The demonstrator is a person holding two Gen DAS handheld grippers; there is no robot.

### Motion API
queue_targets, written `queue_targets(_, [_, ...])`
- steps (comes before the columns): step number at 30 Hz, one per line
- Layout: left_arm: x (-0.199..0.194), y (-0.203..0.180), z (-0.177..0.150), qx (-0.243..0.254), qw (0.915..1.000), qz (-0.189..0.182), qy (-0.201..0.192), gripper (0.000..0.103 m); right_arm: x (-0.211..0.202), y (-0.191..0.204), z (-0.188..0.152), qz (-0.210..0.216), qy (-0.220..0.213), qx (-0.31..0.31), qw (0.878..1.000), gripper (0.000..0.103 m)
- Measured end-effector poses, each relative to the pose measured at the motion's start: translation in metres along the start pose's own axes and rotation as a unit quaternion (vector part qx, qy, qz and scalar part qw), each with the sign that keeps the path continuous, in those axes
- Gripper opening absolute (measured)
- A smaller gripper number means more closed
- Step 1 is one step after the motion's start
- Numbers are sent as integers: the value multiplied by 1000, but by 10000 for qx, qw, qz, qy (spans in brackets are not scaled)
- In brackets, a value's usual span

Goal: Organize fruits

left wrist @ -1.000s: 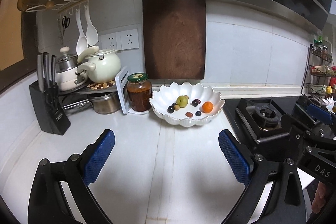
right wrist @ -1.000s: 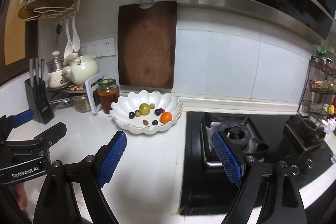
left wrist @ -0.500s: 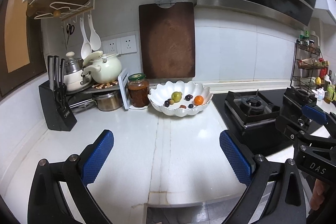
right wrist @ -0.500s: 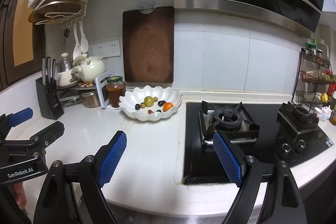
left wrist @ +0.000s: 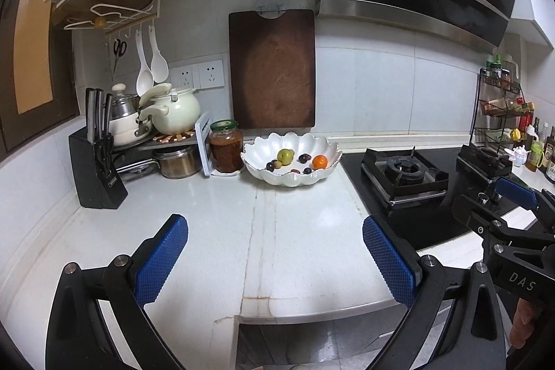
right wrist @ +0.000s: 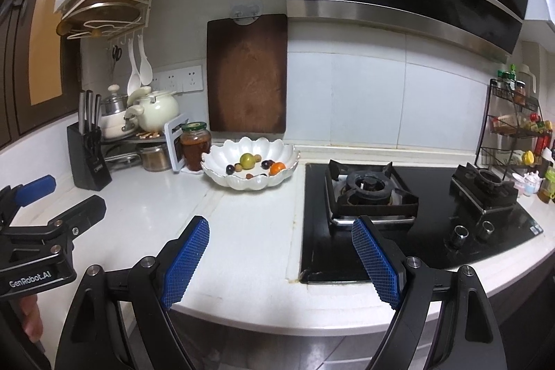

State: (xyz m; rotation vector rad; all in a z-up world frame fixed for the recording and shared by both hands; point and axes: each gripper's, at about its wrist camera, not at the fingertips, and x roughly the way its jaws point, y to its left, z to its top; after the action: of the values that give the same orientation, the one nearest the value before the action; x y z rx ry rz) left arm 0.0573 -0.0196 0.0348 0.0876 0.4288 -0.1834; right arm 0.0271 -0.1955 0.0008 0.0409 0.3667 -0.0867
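Note:
A white scalloped bowl (left wrist: 263, 174) (right wrist: 222, 179) stands at the back of the white counter, below a brown cutting board. In it lie a green fruit (left wrist: 285, 156) (right wrist: 247, 160), an orange fruit (left wrist: 319, 161) (right wrist: 277, 167) and several small dark and brown fruits. My left gripper (left wrist: 274, 260) is open and empty, held back over the counter's front edge. My right gripper (right wrist: 279, 260) is open and empty, over the front edge beside the stove. Each gripper shows at the side of the other's view.
A glass jar (left wrist: 226, 146) stands left of the bowl, next to a pot rack (left wrist: 163, 127) and a black knife block (left wrist: 97, 169). A black gas stove (right wrist: 399, 196) fills the right side. A spice rack (right wrist: 517, 127) stands at the far right.
Both grippers have pulled back from the bowl and risen; the counter's front edge and the floor below now show. Nothing on the counter has moved.

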Motion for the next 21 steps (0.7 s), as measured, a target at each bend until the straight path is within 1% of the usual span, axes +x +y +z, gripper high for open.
queue_targets(12, [-12, -3, -3, 3, 10000, -26, -80, 103, -12, 0, -3, 7, -99, -5, 10000, 85])
queue_targets(21, [-15, -7, -4, 30, 10000, -69, -51, 103, -14, -2, -4, -12, -103, 9, 9999, 85])
